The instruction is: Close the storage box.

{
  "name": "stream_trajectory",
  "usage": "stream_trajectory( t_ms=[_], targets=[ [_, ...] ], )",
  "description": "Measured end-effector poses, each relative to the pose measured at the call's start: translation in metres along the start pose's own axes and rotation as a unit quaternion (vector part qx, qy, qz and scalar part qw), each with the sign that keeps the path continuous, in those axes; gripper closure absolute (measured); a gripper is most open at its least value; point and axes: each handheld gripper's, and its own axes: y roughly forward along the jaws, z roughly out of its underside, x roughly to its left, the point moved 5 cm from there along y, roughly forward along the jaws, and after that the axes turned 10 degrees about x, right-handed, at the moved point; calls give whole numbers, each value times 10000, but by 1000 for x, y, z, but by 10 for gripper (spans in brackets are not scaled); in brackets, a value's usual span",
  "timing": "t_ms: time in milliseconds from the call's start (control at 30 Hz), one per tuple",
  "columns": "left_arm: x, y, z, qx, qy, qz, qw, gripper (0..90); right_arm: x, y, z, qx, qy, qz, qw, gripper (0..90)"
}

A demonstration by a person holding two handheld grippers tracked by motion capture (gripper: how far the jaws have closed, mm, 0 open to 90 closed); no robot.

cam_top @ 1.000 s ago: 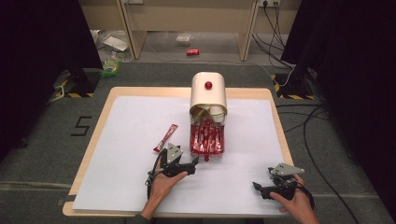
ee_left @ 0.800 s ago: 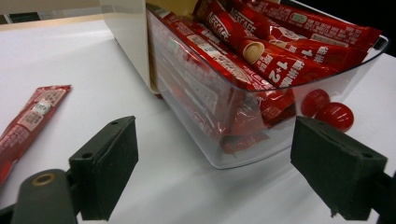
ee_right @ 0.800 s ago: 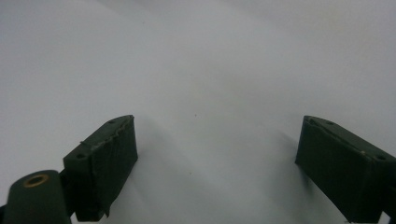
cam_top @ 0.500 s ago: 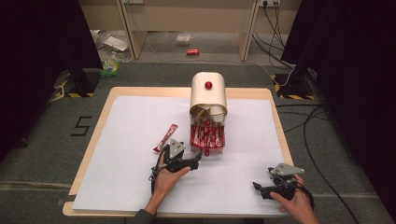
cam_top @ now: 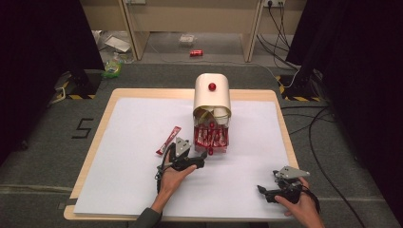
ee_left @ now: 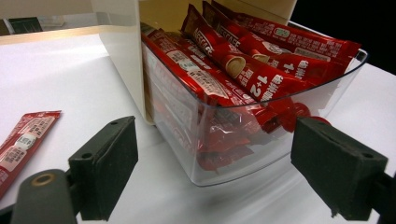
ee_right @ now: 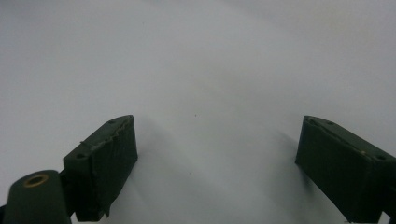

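Loose sachet (cam_top: pixel 168 140) lies flat on the white sheet, left of the dispenser and apart from it; also at the left edge of the left gripper view (ee_left: pixel 23 140).

Left gripper (cam_top: pixel 205 154): jaws wide, holding nothing, low to the sheet and aimed at the front of the clear tray (ee_left: pixel 261 154). Tips just short of the tray's near corner.

Risk: the spread is about as wide as the tray front. Driven straight in, a jaw would likely strike the plastic wall and shove the tray, or the whole cream dispenser (cam_top: pixel 212 97), across the sheet. A grab from above into the heap could pinch several sachets at once or drag some over the rim.

Contents: tray is heaped with red sachets (ee_left: pixel 243 70), lying lengthwise, some above the rim. Dispenser body behind it has a red knob (cam_top: pixel 212 87); its inside is too small to tell.

Right gripper (cam_top: pixel 262 191): jaws wide, empty, over bare sheet near the table's near right corner, well apart from the tray.
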Motion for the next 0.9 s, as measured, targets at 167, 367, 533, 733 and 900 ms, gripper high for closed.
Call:
stream_trajectory(
  t_ms=[167,367,533,733,900],
  targets=[
    [1,5,-2,-14,-35,-4,10000,146,0,0,0,1,1,-1,10000,127],
    [1,9,-4,-52,-38,-41,10000,146,0,0,0,2,12,-8,10000,127],
    [2,11,-3,-69,-76,-54,9999,145,0,0,0,-1,3,-4,10000,127],
    [4,14,-2,-54,-94,-98,9999,144,0,0,0,-5,0,2,10000,127],
    [5,14,-2,-47,-140,-89,9999,139,0,0,0,-2,9,-3,10000,127]
  ],
)
